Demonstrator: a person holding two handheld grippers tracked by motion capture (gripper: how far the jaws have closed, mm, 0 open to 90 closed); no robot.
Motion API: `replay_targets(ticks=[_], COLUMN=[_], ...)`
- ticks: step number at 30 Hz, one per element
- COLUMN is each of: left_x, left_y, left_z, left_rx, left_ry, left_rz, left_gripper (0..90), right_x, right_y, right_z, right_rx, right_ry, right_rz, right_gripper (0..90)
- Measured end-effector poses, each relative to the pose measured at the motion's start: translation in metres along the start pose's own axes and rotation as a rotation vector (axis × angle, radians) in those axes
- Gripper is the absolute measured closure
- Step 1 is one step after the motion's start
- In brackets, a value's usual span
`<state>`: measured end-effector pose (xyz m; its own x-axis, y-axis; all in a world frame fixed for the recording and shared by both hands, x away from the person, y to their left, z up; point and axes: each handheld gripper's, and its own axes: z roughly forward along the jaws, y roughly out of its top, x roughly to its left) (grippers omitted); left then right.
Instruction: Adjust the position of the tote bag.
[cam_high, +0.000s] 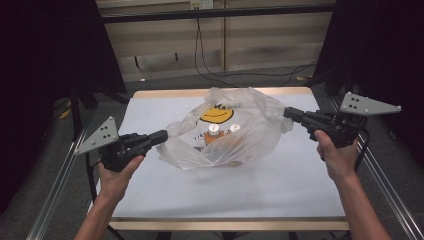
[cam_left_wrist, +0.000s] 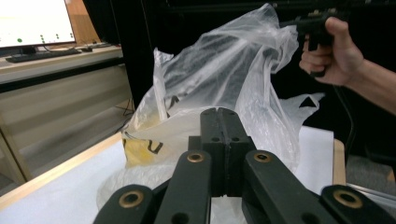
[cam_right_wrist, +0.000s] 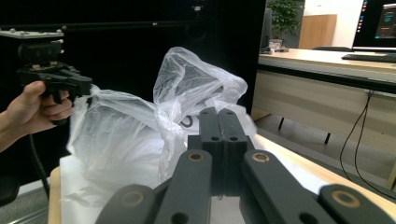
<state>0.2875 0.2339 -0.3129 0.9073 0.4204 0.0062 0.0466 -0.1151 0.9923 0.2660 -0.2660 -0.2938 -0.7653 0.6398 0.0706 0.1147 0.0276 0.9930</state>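
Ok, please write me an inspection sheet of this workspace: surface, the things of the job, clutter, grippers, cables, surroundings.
Surface: white table top with a wooden edge, flat and clean.
Job's things: clear plastic bag with a yellow smiley print, held at both sides; two bottles with white caps and orange contents inside it.
Clutter: nothing seen.
Grippers: left gripper shut on the bag's left edge; right gripper shut on its right edge, as far as the high view shows.
Cables: black cable hanging behind the table and running over the floor.
Surroundings: dark curtains at both sides, metal rails along the table, desks with monitors nearby.
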Motion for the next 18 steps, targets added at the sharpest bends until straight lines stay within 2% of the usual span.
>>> replay_targets(ticks=[4, 6, 8, 10, 14, 18], left_x=[0.007, 0.013, 0.018, 0.023, 0.033, 0.044], left_y=[0.009, 0.012, 0.015, 0.017, 0.017, 0.019], left_z=[-0.003, -0.003, -0.003, -0.003, -0.001, 0.0], left_rx=[-0.019, -0.033, -0.033, -0.046, -0.047, -0.033], left_ry=[0.033, 0.037, 0.058, 0.067, 0.089, 0.117], left_rz=[0.02, 0.002, 0.011, -0.011, -0.023, -0.037], left_gripper=[90.0, 90.0, 90.0, 90.0, 90.0, 90.0], right_x=[-0.007, -0.011, -0.013, -0.013, -0.017, -0.025], right_y=[0.009, 0.011, 0.014, 0.016, 0.021, 0.026], right_z=[0.002, 0.003, 0.005, 0.008, 0.013, 0.016], right_rx=[-0.006, -0.008, -0.008, -0.009, 0.0, -0.029], right_ry=[-0.023, -0.027, -0.03, -0.034, -0.048, -0.046], right_rz=[0.0, 0.007, 0.006, 0.007, 0.006, 0.026], right_gripper=[90.0, 90.0, 90.0, 90.0, 90.0, 90.0])
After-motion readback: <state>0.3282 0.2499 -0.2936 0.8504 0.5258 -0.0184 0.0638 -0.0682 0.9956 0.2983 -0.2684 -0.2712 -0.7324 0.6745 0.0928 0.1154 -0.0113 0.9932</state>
